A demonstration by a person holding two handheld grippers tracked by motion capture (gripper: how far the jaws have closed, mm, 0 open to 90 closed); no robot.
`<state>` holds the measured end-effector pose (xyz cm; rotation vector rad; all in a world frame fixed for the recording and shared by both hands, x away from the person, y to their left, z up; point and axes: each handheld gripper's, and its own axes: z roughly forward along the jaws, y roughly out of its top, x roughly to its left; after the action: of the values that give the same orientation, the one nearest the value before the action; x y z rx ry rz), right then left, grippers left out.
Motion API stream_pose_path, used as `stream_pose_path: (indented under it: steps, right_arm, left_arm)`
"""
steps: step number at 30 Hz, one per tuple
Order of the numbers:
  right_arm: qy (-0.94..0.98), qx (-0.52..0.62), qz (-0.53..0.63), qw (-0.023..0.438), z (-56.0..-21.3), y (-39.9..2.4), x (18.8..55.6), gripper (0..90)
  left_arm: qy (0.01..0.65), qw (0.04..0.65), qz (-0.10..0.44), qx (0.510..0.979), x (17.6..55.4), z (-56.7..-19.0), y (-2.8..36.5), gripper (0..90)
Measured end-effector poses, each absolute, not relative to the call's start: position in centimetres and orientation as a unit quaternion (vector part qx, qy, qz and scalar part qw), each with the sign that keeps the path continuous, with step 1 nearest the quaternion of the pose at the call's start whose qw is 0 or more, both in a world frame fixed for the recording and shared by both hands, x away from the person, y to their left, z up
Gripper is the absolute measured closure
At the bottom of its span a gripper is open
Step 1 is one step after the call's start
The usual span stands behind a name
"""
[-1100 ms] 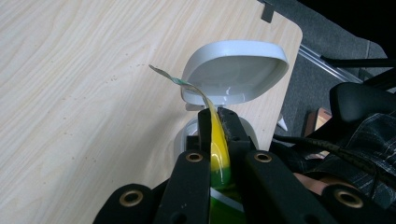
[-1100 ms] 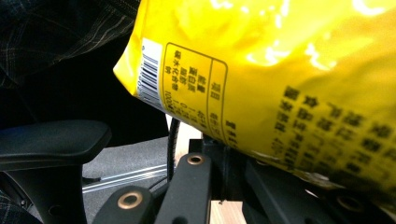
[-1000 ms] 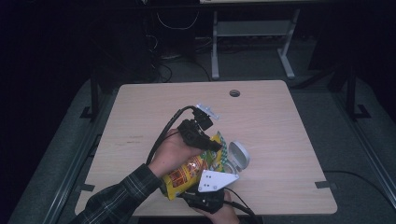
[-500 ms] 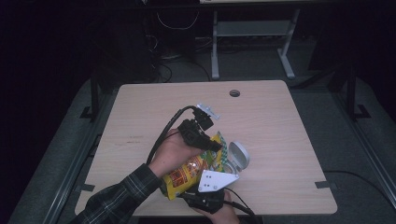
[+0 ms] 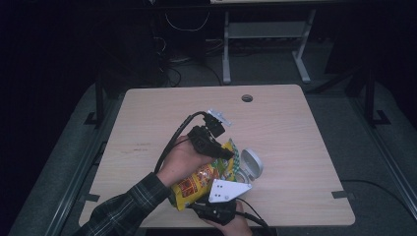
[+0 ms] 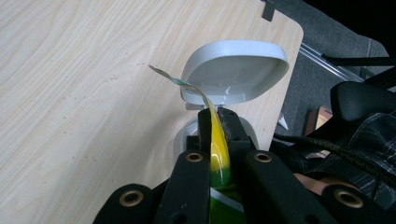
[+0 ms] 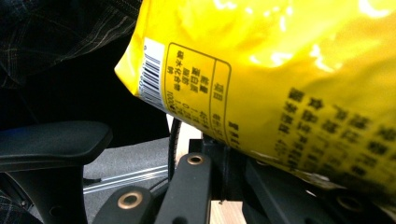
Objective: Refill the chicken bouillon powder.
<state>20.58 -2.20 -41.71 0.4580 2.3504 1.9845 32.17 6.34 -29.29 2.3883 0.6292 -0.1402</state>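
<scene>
Fig. legend. Yellow snack bag (image 5: 199, 181) held above the near edge of the counter (image 5: 295, 147), long axis running diagonally from near-left up to far-right, mouth end toward the white flip-lid container (image 5: 247, 167). Left gripper (image 6: 215, 122): fingers (image 6: 204, 128) clamped on the bag's top edge; in the left gripper view the thin yellow-green film stands edge-on between them, w/ a strip curling out over the container's open lid (image 6: 236, 70). Right gripper (image 5: 223, 194): holds the bag's lower end; in the right gripper view the printed back panel (image 7: 261, 79) lies across its fingers, which appear pressed together on the bottom seam, though the contact itself is hidden. Key relation: container sits directly beyond & below the left fingers, so the left hand is nearer; probably a pour needs the bag tipped along its long axis toward the opening.
</scene>
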Motion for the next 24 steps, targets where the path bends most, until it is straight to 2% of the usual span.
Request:
stream_pose_path:
  steps: [24]
  right_arm:
    - [0.754, 0.147, 0.639, 0.014, -41.69, -2.23, 20.57, 89.9]
  left_arm:
    - [0.238, 0.323, -0.052, 0.914, 32.18, -29.24, 6.26, 89.9]
